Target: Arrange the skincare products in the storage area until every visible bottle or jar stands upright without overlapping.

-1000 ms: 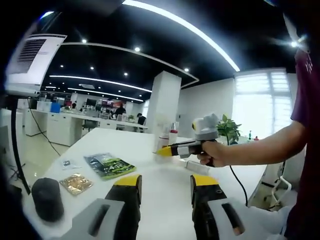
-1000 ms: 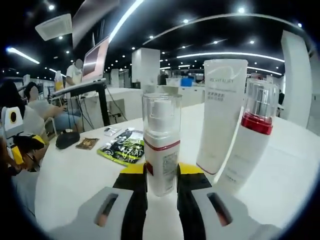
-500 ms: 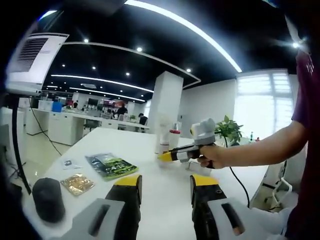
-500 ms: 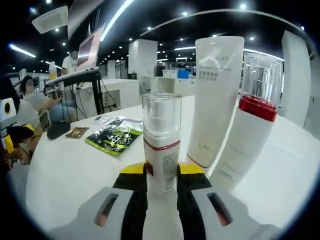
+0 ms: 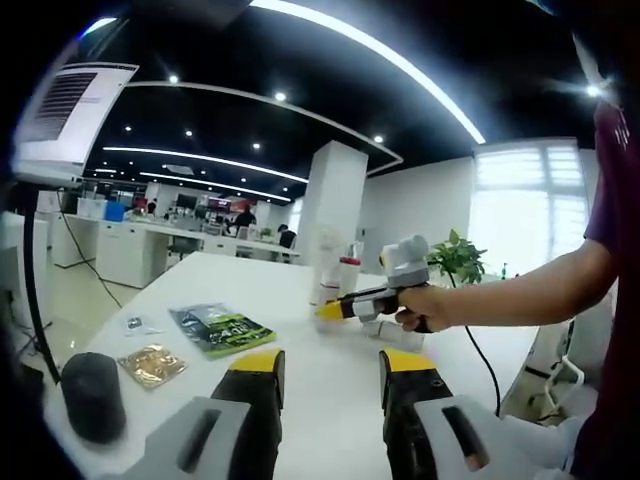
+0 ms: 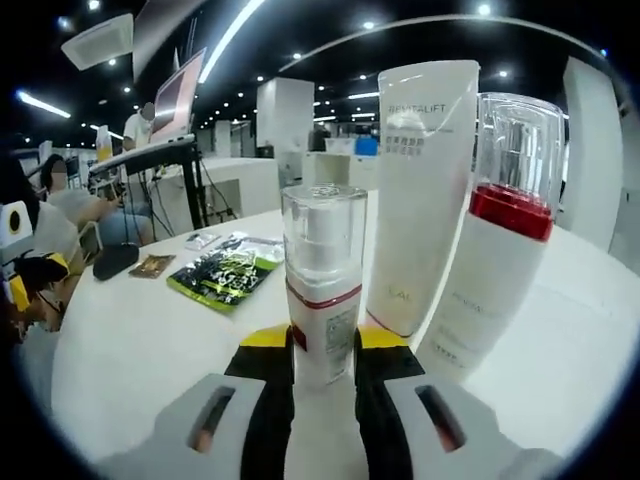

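While the right gripper (image 6: 323, 350) jaws clamp the upright pump bottle (image 6: 323, 285) on the bench (image 6: 150, 350), a sideways nudge could topple the adjacent tube (image 6: 420, 190); left gripper (image 5: 328, 385) jaws stand open, empty.

Bright ceiling strip lights (image 5: 380, 62) glare overhead — fisheye bends edges, distance soft.

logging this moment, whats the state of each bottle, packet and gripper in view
small pump bottle: upright, clear cap on, clamped between the right gripper's jaws
white tube: standing on its cap end, upright
red-collared bottle: upright, clear cap on, beside the tube
green packet: lying flat on the table
gold packet: lying flat
right gripper: shut on the small pump bottle
left gripper: open, holding nothing, above the table
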